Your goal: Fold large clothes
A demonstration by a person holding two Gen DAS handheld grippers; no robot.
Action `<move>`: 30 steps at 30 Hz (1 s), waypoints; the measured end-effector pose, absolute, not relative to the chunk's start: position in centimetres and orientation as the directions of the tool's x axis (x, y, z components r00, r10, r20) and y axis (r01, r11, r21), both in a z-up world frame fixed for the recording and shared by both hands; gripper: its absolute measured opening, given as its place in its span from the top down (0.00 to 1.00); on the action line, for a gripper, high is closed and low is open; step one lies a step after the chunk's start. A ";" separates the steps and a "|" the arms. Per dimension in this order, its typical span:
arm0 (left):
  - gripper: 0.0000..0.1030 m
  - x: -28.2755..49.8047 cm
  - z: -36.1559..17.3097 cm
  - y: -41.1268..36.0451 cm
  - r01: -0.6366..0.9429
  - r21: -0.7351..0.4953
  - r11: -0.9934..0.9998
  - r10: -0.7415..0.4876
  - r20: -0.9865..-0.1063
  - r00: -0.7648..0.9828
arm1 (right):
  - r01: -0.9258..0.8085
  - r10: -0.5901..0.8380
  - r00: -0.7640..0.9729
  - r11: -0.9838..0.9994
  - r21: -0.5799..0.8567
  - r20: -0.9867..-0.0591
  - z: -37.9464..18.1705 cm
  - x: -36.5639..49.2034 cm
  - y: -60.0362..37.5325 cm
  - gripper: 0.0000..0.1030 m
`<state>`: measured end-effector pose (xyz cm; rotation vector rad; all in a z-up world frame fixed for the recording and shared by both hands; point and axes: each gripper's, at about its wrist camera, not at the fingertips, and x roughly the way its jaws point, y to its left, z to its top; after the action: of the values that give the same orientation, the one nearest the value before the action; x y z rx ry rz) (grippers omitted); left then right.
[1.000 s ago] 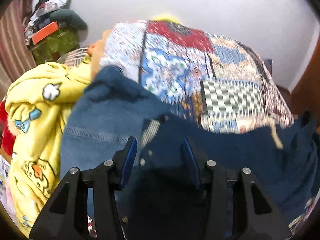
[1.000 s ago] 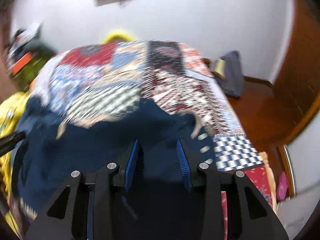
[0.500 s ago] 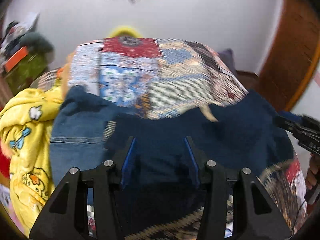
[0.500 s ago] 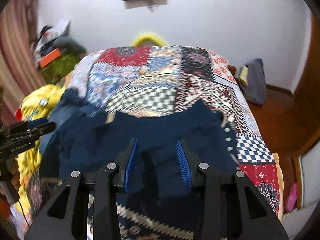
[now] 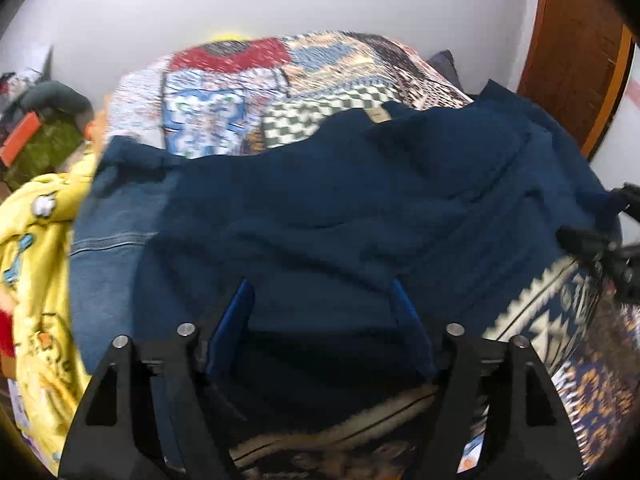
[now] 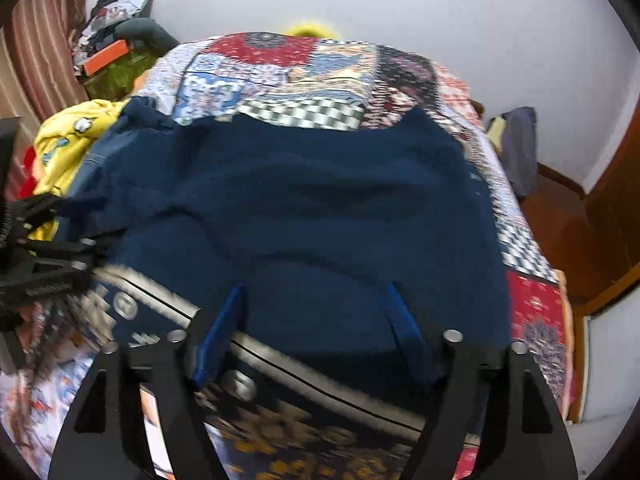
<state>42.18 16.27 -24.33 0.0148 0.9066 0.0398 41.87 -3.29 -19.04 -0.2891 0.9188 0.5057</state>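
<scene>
A dark blue garment (image 5: 340,208) lies spread across the near half of a bed covered by a patchwork quilt (image 5: 240,80). Its far edge runs wavy across the quilt, with a small tan label at the collar. The far half of the quilt is bare up to the white wall (image 6: 440,12).

On the left, a yellow cartoon-print blanket (image 5: 36,248) is heaped against the bed's side, and a lighter blue denim piece (image 5: 108,248) lies between it and the garment, partly under the garment's left edge. Beyond these, a cluttered pile with an orange box (image 6: 108,56) stands by a striped curtain (image 6: 36,48).

The left gripper (image 5: 322,300) hangs over the garment's near left part, its blue-lined fingers (image 5: 236,320) spread wide apart with cloth showing between them, holding nothing. The right gripper (image 6: 314,300) hangs over the near right part, likewise spread wide and gripping nothing. Each gripper shows at the edge of the other's view, close to the garment's side edges; whether they touch the cloth there is blurred.

On the right, the quilt drops to a brown wooden floor (image 6: 560,224), where a grey bag (image 6: 520,140) leans against the wall near a wooden door frame (image 5: 576,60).
</scene>
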 end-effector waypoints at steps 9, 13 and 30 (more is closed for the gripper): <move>0.25 37.0 -24.8 22.1 -0.171 0.010 0.985 0.115 -0.779 0.617 | -0.398 0.211 0.528 0.917 -0.021 -0.822 -19.0 41.7 -10.8 0.29; 0.25 34.5 -24.8 24.8 -0.293 0.001 0.956 0.182 -0.784 0.593 | -0.306 0.203 0.499 0.951 0.048 -0.842 -19.3 42.1 -14.1 0.29; 0.25 28.3 -24.9 26.6 -0.332 -0.539 0.774 -0.211 -0.714 0.667 | -0.304 0.168 0.576 0.952 -0.019 -0.800 -15.8 38.2 -15.0 0.29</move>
<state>28.30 26.58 -24.87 -0.7040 0.8559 0.0756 38.22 -15.03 -15.79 -0.1605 0.9172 0.2777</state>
